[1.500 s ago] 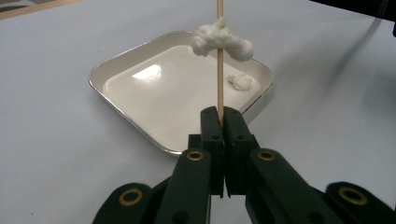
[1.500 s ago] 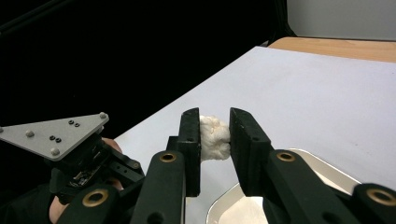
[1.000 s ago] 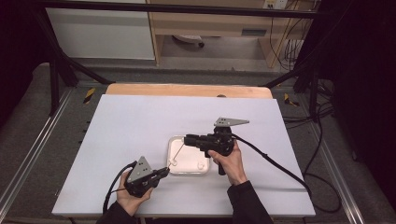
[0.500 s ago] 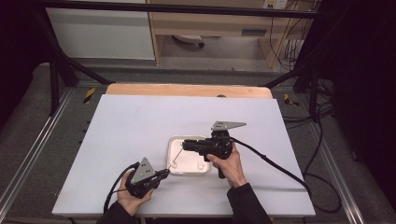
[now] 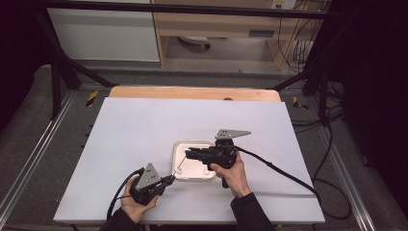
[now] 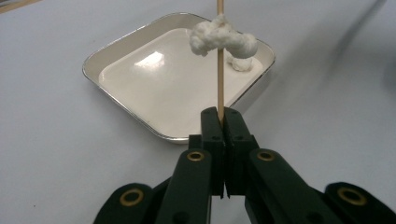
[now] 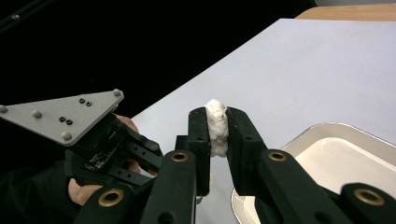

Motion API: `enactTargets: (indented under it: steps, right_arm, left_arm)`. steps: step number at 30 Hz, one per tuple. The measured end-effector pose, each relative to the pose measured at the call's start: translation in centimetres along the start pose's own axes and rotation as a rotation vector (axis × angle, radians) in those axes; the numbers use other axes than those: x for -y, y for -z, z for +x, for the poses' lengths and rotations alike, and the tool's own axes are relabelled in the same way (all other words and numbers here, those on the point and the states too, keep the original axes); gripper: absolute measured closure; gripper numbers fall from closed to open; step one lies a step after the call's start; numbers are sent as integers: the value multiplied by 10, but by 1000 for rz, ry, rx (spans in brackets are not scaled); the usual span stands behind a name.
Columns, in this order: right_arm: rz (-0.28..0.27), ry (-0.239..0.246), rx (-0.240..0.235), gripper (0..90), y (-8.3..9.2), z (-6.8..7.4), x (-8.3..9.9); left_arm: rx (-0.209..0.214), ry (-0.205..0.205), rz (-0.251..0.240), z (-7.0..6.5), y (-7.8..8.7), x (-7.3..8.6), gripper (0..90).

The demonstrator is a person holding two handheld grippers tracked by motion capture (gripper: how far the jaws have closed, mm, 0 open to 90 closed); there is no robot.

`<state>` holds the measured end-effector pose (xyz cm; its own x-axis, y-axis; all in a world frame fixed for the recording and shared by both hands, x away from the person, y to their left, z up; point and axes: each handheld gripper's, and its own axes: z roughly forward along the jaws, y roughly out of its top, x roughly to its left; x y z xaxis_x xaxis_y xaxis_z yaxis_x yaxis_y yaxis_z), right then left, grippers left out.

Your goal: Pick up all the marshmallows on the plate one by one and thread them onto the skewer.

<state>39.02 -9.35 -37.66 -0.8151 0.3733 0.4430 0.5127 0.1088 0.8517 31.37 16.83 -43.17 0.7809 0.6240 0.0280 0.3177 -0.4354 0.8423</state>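
There was one white tray [image 5: 194, 171], one wooden skewer [image 6: 220, 74], and three white lumps: one on the skewer [image 6: 222, 38], one in the tray [image 6: 241, 64], one between fingers [image 7: 216, 126].

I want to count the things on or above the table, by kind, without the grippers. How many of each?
Tray: 1
Skewer: 1
White lumps: 3 (one on the skewer, one in the tray, one in the right gripper, seen at)
Total: 5
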Motion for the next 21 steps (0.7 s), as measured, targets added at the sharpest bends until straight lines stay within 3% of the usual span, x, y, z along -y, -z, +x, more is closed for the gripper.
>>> enactTargets:
  steps: [21]
  right_arm:
    - [0,-6,-15,816,-7,0,9]
  left_arm:
    - [4,6,6,-1,-1,1,891]
